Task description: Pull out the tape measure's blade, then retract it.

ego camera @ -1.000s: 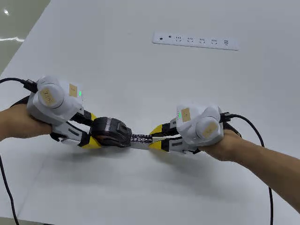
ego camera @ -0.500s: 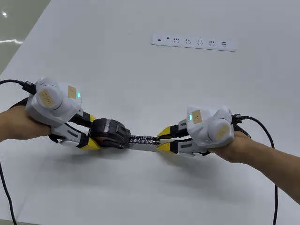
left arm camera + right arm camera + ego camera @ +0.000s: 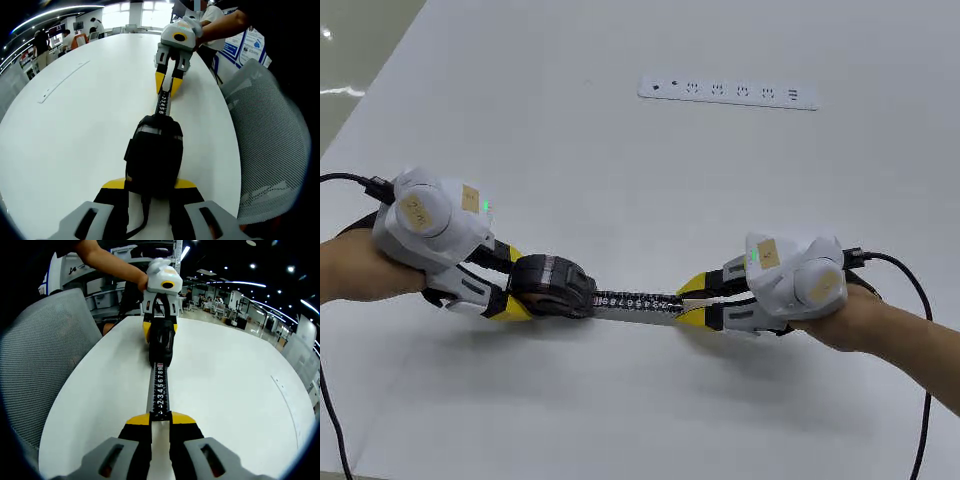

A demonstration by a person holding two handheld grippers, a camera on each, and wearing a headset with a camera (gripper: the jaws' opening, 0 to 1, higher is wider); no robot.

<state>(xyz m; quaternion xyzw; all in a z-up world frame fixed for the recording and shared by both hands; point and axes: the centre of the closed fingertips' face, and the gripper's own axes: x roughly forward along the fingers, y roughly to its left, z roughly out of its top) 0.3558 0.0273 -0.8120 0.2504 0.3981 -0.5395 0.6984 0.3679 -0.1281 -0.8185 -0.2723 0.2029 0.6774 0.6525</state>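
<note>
The left tongs (image 3: 520,281) clamp the black plastic tape measure (image 3: 555,285); the right tongs (image 3: 691,301), seemingly pinching its numbered blade (image 3: 635,301), could slip, snapping it back.

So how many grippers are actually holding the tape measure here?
2. The left gripper clamps the case; the right gripper pinches the end of the blade. Nothing looks hidden.

The blade's (image 3: 160,387) end is hidden inside the right gripper (image 3: 160,420).
</note>
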